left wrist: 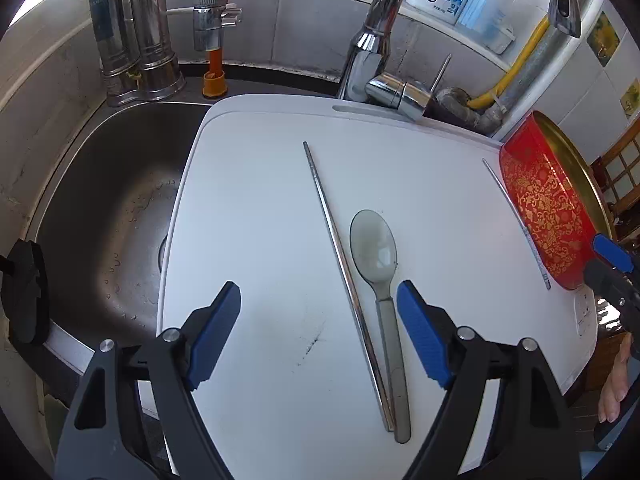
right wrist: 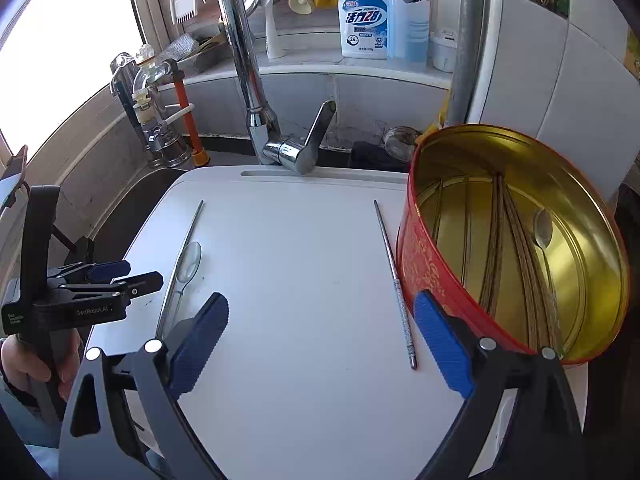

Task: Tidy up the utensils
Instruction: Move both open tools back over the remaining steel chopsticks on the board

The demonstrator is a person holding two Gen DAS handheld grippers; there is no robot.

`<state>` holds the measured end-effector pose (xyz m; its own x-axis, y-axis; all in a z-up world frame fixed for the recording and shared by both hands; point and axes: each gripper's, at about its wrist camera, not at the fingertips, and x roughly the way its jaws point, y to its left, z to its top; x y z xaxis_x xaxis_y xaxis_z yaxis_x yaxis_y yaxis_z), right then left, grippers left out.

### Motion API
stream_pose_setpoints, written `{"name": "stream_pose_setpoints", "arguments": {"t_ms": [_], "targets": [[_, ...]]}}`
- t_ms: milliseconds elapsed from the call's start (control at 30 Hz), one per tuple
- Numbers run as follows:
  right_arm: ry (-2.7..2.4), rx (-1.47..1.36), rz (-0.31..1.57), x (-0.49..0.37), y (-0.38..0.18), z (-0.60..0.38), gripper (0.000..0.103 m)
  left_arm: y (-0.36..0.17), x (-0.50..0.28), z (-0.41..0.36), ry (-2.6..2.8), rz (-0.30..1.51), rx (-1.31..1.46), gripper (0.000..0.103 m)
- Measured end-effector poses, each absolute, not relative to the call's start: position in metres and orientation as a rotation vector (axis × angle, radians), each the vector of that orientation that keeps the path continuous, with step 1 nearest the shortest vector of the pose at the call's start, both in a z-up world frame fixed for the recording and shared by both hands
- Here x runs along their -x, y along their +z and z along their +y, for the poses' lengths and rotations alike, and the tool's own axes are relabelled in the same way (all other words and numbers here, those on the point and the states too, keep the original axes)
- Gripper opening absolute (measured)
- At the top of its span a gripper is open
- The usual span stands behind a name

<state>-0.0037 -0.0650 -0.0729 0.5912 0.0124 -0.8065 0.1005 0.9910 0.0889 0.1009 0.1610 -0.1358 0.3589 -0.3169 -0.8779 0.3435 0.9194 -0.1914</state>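
spoon (left wrist: 374, 246) lies on white board (left wrist: 256, 208), bowl away, handle toward left tool (left wrist: 319, 330), touching long chopstick (left wrist: 344, 276) | second chopstick (right wrist: 394, 280) just beside red tin (right wrist: 516, 240), nearer right tool (right wrist: 320, 344) | both tools gape, nothing between

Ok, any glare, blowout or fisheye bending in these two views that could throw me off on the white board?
Left wrist view: the board is evenly lit and sharp, its edges bowed by the lens; the chopstick and spoon read clearly. Right wrist view: the window is blown out white at upper left, and the tin has a shiny gold interior that mirrors the utensils inside.
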Motion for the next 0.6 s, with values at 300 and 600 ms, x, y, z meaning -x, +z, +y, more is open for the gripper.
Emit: {"name": "stream_pose_setpoints", "arguments": {"t_ms": [300,600], "targets": [[-0.15,-0.197,1.004,0.012,-0.109,-0.081,0.067,-0.148,-0.108,0.163,-0.449,1.121,-0.085,0.078],[-0.206,-0.258,1.028,0.01,-0.131,-0.101,0.065,-0.151,-0.107,0.165,-0.439,1.1,-0.149,0.078]]}}
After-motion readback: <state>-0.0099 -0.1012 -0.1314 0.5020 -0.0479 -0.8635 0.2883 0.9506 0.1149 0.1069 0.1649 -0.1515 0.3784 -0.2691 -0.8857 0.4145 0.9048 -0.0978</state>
